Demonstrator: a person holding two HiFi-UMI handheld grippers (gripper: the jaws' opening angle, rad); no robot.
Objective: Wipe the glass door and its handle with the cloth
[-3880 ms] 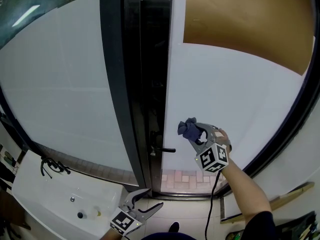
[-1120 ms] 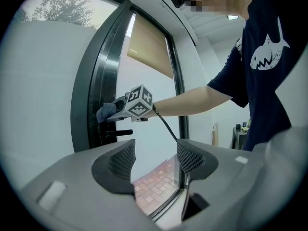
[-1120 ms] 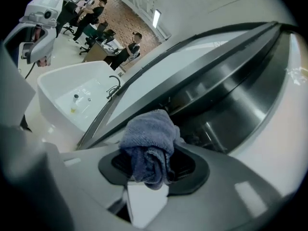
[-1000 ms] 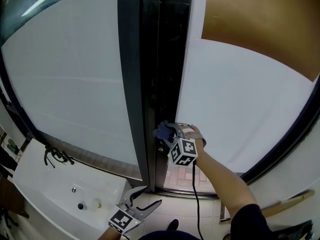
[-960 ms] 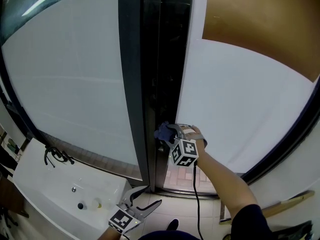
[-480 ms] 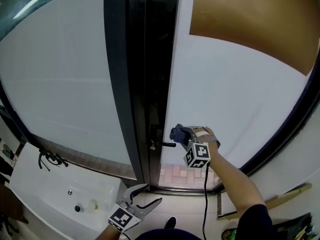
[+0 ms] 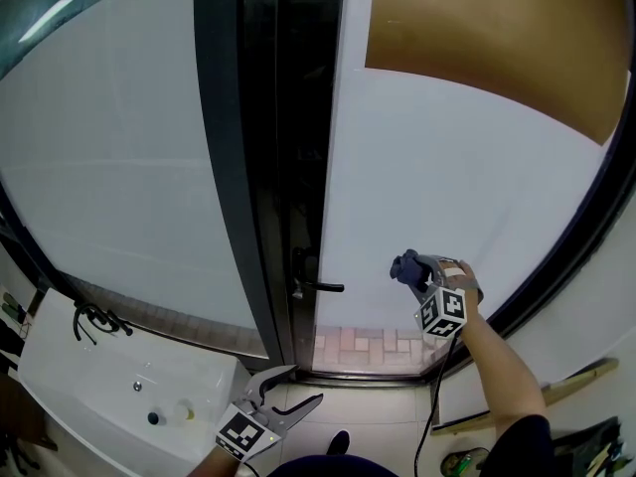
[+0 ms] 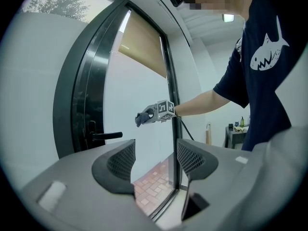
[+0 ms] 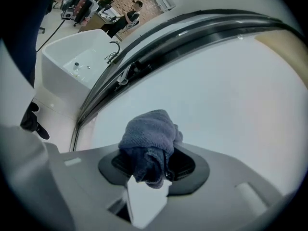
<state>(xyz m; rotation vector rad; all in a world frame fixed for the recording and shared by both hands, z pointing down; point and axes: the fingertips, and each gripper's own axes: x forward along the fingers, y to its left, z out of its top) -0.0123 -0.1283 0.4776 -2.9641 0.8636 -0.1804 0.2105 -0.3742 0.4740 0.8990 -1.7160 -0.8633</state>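
The right gripper is clamped on a bunched blue cloth, which bulges out past the jaws toward the glass door. The wad sits low on the frosted pane, right of the handle and well apart from it. Whether the cloth actually presses on the glass or hovers just off it cannot be made out, though the right gripper view shows it aimed squarely at the pane.

The left gripper hangs low and near the person, jaws apart with nothing between them, taking no part in the work. A white sink stands at the lower left.

As a judgement, the job sits in its pane-wiping step, at the lower right part of the door. The glass shows no streaks, wet marks or dirt, so how much of it is already covered cannot be read from these views. The tall upper stretch of the pane and the strip beside the dark frame probably remain to be worked. The handle, untouched by the cloth at this moment, may also be left.
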